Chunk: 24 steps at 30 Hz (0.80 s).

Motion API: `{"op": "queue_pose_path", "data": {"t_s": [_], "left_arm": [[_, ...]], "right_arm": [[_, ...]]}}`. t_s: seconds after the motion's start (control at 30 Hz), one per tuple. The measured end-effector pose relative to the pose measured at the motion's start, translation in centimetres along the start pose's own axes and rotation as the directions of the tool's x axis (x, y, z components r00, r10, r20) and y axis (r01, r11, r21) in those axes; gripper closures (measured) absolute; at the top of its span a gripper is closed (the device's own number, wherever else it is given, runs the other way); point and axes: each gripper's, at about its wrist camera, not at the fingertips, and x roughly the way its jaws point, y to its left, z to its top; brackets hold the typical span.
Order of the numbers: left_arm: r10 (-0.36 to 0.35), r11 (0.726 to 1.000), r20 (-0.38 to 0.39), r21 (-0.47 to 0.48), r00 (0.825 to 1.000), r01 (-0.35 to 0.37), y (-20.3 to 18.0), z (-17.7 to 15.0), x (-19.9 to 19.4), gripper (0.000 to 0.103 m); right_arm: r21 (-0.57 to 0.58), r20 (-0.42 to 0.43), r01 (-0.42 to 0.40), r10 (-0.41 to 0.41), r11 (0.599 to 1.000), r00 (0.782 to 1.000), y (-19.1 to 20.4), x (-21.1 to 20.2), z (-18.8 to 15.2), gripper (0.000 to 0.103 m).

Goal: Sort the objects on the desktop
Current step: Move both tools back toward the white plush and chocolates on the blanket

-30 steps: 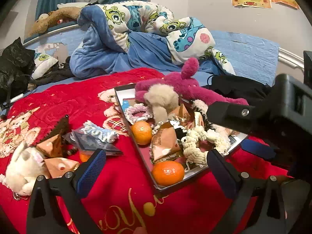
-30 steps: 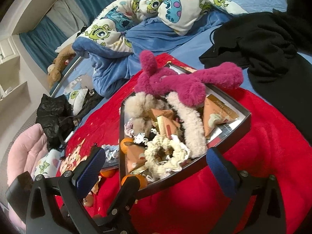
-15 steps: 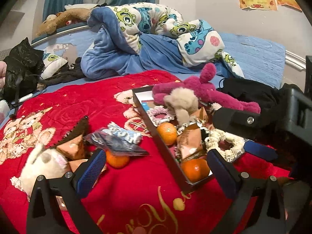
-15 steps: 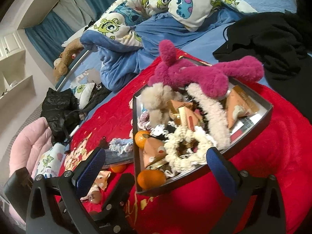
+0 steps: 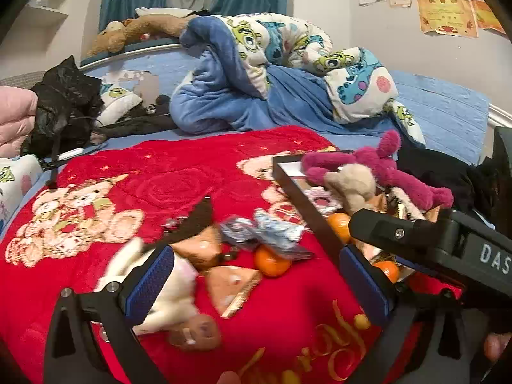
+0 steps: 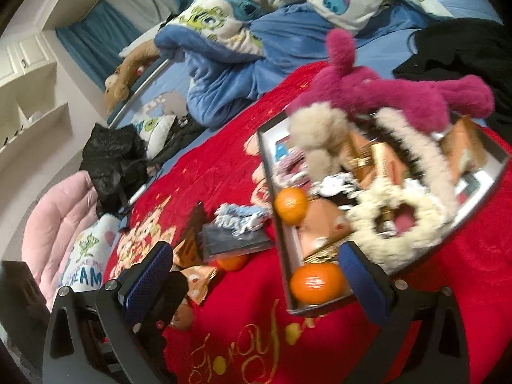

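Note:
A dark tray (image 6: 277, 224) on the red blanket holds a magenta plush (image 6: 400, 92), a beige pompom (image 6: 320, 131), a white scrunchie (image 6: 393, 211), snack packets and two oranges (image 6: 316, 283). Left of the tray lie a loose orange (image 5: 272, 260), a blue scrunchie (image 5: 275, 227), a dark flat packet (image 6: 236, 238), tan snack packets (image 5: 230, 283) and a white plush toy (image 5: 163, 291). My left gripper (image 5: 256, 284) hangs open over these loose items, holding nothing. My right gripper (image 6: 256, 281) is open by the tray's near corner, also holding nothing; its black body (image 5: 432, 243) crosses the left wrist view.
The red blanket (image 5: 160, 185) covers the bed. A rumpled blue cartoon quilt (image 5: 272, 73) lies behind, black clothing (image 6: 464, 51) at the right, a black bag (image 5: 60, 105) and a pink cushion (image 6: 60, 227) at the left. A shelf unit (image 6: 32, 96) stands beyond.
Both views have swung left: the tray slid toward the right of each frame and the loose items left of it came to the middle. Both grippers stayed open.

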Motion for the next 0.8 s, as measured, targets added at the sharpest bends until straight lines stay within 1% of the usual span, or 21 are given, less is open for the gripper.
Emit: {"op": "queue_pose_path", "data": {"t_s": [0.07,0.17,0.27,0.33,0.4,0.47,0.57,0.67,0.8], "left_arm": [[0.011,1.0,0.003,0.0,1.0,-0.011,1.0,0.0,-0.3,0.0],[0.046,0.999,0.006,0.006,0.999,-0.046,2.6,-0.3,-1.0,0.0],[0.068,0.998,0.009,0.003,0.998,-0.068,4.2,-0.6,-1.6,0.0],[0.078,0.997,0.01,0.001,0.997,-0.078,5.0,-0.7,-2.1,0.0],[0.096,0.995,0.017,0.008,0.995,-0.097,5.9,-0.9,-2.6,0.0],[0.116,0.993,0.021,0.009,0.993,-0.117,7.0,-1.0,-3.0,0.0],[0.131,0.991,0.016,-0.019,0.991,-0.13,8.8,-0.9,-3.4,0.0],[0.141,0.989,0.007,-0.042,0.99,-0.14,10.0,-0.9,-3.4,0.0],[0.164,0.986,-0.005,-0.022,0.987,-0.164,10.8,-1.2,-3.4,0.0]], "right_arm": [[-0.013,0.003,0.008,-0.008,1.0,1.0,0.8,0.4,-0.2,0.0],[-0.034,0.007,0.014,-0.014,0.999,1.0,1.9,0.7,-0.5,0.0],[-0.021,0.017,-0.013,0.013,1.0,1.0,2.8,0.8,-0.7,0.0],[-0.031,0.02,-0.021,0.022,0.999,1.0,3.6,0.9,-0.8,0.0],[-0.073,0.049,-0.011,0.014,0.997,0.999,4.7,0.6,-1.1,0.0],[-0.116,0.097,-0.002,0.014,0.993,0.995,6.0,0.3,-1.5,0.0],[-0.174,0.129,0.009,0.014,0.985,0.992,7.6,0.6,-2.3,0.0],[-0.241,0.107,0.028,-0.002,0.97,0.994,9.1,1.6,-3.1,0.0],[-0.312,0.079,0.057,-0.034,0.949,0.996,10.4,2.7,-4.0,0.0]]}}
